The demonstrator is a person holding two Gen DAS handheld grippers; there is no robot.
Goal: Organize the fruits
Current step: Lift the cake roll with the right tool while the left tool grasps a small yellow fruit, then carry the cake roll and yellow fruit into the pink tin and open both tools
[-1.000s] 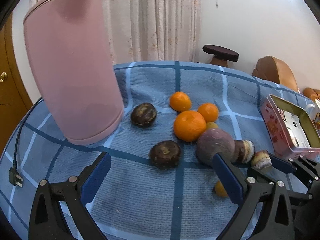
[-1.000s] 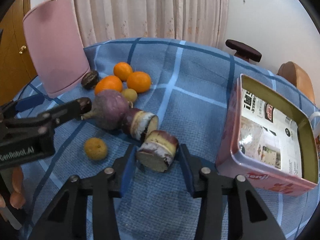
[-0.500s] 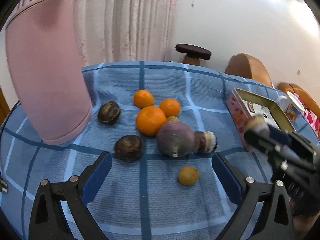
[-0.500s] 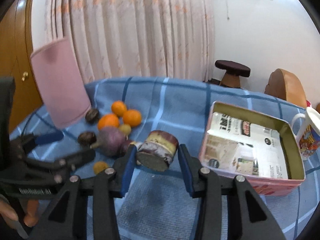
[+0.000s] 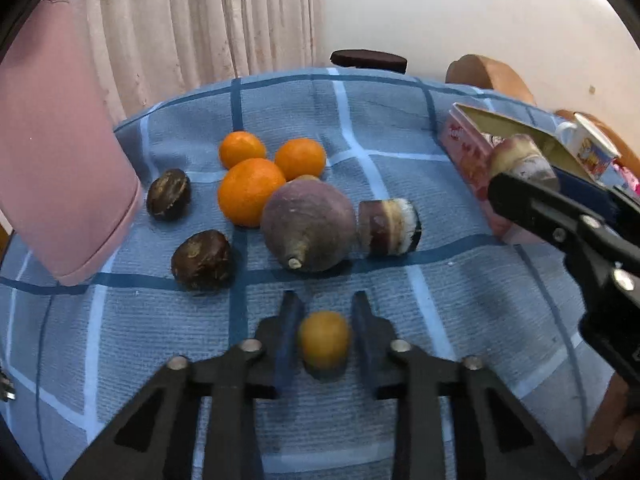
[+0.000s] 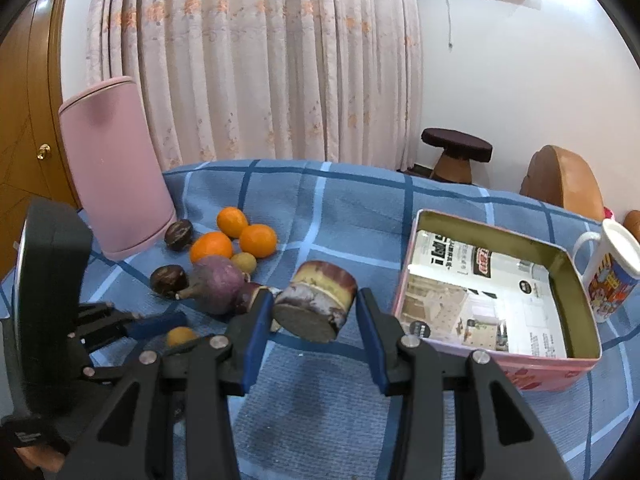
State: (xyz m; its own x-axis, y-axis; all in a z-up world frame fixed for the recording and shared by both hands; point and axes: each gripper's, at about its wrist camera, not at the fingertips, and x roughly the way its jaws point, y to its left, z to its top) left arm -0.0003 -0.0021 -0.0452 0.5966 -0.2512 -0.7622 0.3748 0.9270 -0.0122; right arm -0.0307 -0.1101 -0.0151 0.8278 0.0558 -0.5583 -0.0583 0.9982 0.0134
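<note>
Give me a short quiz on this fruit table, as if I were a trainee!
1. True or false: the right gripper holds a cut, cane-like chunk clear of the cloth.
2. What sits between the left gripper's fingers?
A. a big orange
B. a small yellow-orange fruit
C. a dark brown fruit
3. Fill in: the pink tin holds printed paper and ___ fruit.

Key
1. True.
2. B. It seems to rest on the cloth, with the fingers shut against it.
3. No.
</note>
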